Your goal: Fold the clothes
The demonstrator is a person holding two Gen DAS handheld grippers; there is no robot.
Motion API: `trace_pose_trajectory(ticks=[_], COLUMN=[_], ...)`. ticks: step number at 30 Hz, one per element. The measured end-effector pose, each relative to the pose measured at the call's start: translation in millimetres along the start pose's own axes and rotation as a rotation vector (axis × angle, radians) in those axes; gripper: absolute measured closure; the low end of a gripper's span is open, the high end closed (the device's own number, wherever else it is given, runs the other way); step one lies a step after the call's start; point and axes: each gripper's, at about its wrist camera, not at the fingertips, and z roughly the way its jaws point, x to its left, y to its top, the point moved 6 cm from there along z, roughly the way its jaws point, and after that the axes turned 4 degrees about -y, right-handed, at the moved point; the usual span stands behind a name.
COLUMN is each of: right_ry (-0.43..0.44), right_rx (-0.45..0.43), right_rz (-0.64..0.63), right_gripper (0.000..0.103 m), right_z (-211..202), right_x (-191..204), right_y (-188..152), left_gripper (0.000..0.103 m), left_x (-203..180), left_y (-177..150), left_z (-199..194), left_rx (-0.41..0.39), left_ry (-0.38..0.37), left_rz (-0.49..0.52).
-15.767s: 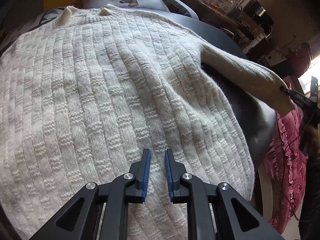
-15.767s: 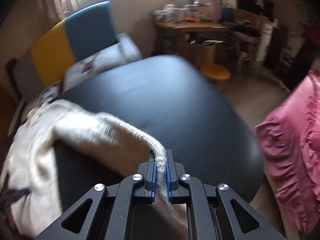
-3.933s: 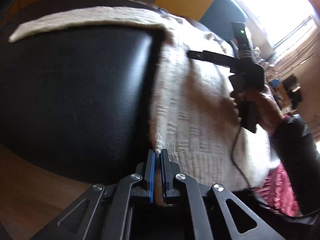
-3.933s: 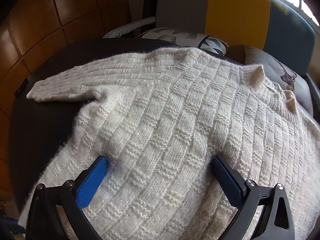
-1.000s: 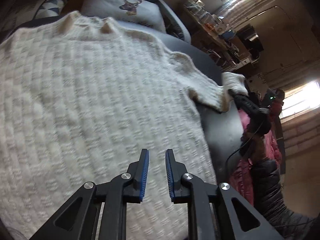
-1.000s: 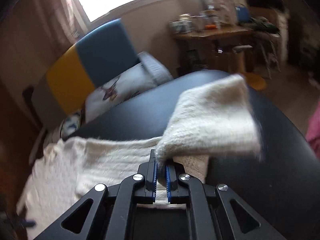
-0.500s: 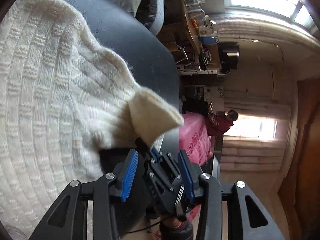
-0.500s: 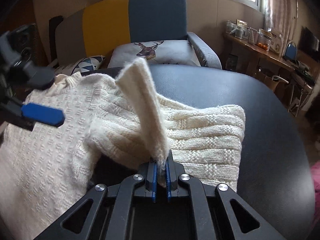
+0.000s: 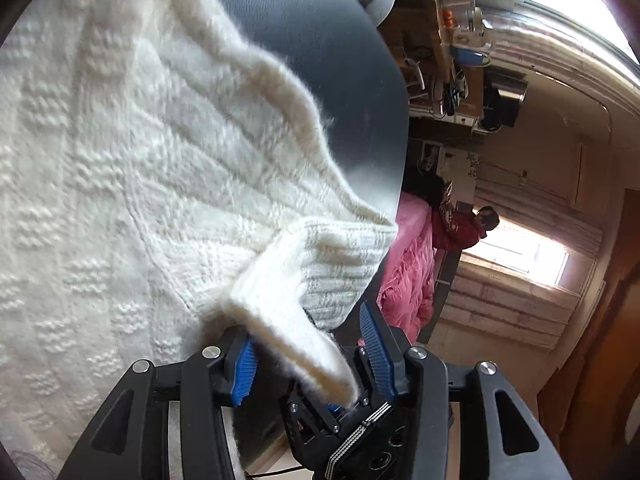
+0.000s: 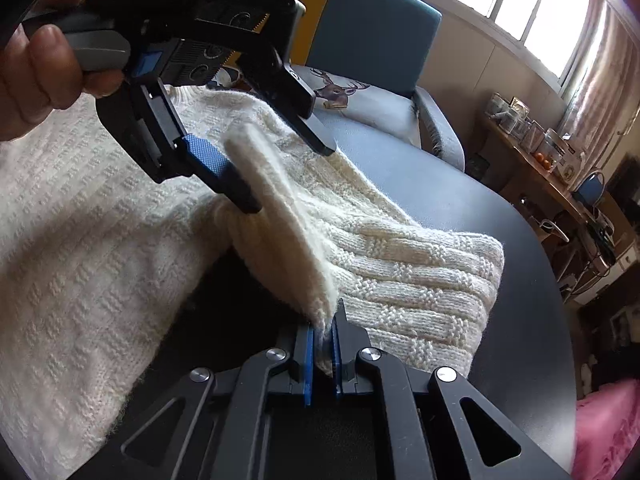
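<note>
Right gripper (image 10: 321, 350): jaws pressed together on the cuff end of the sleeve (image 10: 280, 216), pinching the knit edge and holding it raised in a standing flap. Left gripper (image 10: 256, 168): jaws spread wide, straddling the far end of that same raised flap, one blue pad on either side, not closed on it. Judgement: the left appears placed to take a second hold so the sleeve can be carried across as a flat panel rather than by one corner. The sleeve is doubled back on itself near the shoulder. The cream knitted sweater (image 9: 120, 184) lies spread on the black table (image 10: 500, 208), body flat, neck toward the armchair (image 10: 372, 36) with the deer cushion (image 10: 340, 92). A hand (image 10: 36, 64) grips the left tool
</note>
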Motion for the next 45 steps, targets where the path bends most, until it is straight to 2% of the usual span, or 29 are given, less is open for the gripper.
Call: trace_pose_trajectory(ticks=[1, 2, 3, 4, 6, 8, 10, 12, 13, 17, 18, 20, 22, 27, 30, 34, 40, 45], right_ry=[0.001, 0.002, 0.003, 0.004, 0.007, 0.009, 0.024, 0.173, 0.274, 0.822, 0.923, 1.065, 1.153, 1.197, 1.153, 1.093, 1.005, 0.961], right_rx=[-0.006, -0.013, -0.019, -0.026, -0.039, -0.051, -0.067, -0.104, -0.121, -0.191, -0.207, -0.230, -0.232, -0.141, -0.118, -0.112, -0.076, -0.053], right_rz=[0.030, 0.061, 0.091, 0.122, 0.183, 0.244, 0.325, 0.550, 0.672, 1.144, 1.213, 1.305, 1.385, 1.533, 1.560, 1.550, 1.490, 1.425], right_gripper=[0.095, 0.095, 0.095, 0.095, 0.094, 0.081, 0.049, 0.029, 0.025, 0.018, 0.013, 0.009, 0.002, 0.000, 0.000, 0.000, 0.000, 0.000], right_z=[-2.3, -4.7, -7.0, -9.4, -14.1, -18.8, -25.0, -38.0, -43.2, -45.1, -43.6, -37.8, -27.6, 9.1, 20.3, 33.0, 45.3, 46.3], right_x=[-4.9, -9.8, -14.7, -19.6, -29.5, -39.5, -51.5, -72.9, -82.0, -87.4, -81.4, -65.8, -48.2, -1.7, 16.0, 19.4, 25.4, 30.0], right_y=[1.1, 2.2, 3.2, 4.3, 6.5, 8.7, 10.1, 5.1, 1.8, -10.7, -9.9, -2.8, 5.7, 23.7, 35.7, 51.4, 62.8, 67.5], left_gripper=[0.069, 0.073, 0.089, 0.098, 0.097, 0.097, 0.097, 0.097, 0.097, 0.097, 0.097, 0.097, 0.097, 0.097, 0.097, 0.098, 0.098, 0.098], left_x=[-3.0, -6.0, -9.6, -16.3, -33.1, -56.6, -82.6, -107.8, -118.8, -142.6, -143.7, -145.9, -143.7, -130.1, -115.0, -82.5, -9.1, 67.3], left_y=[-1.0, -2.1, -2.9, -3.0, -2.9, -1.2, 3.7, 7.6, 9.8, 12.9, 11.6, 3.9, -9.0, -39.6, -57.7, -79.3, -90.3, -85.3], left_z=[2.1, 4.2, 5.7, 4.4, -0.9, -16.4, -37.0, -63.8, -77.5, -140.8, -158.9, -193.8, -226.5, -294.0, -336.0, -390.1, -415.7, -407.8], left_rx=[-0.014, -0.029, -0.045, -0.072, -0.124, -0.204, -0.291, -0.372, -0.409, -0.546, -0.571, -0.620, -0.664, -0.761, -0.831, -0.911, -0.917, -0.873], left_ry=[0.016, 0.033, 0.049, 0.063, 0.079, 0.068, 0.051, 0.026, 0.021, 0.055, 0.061, 0.084, 0.100, 0.110, 0.098, 0.080, 0.156, 0.259], left_rz=[0.025, 0.050, 0.076, 0.110, 0.171, 0.221, 0.274, 0.325, 0.348, 0.419, 0.433, 0.466, 0.490, 0.510, 0.505, 0.480, 0.386, 0.295])
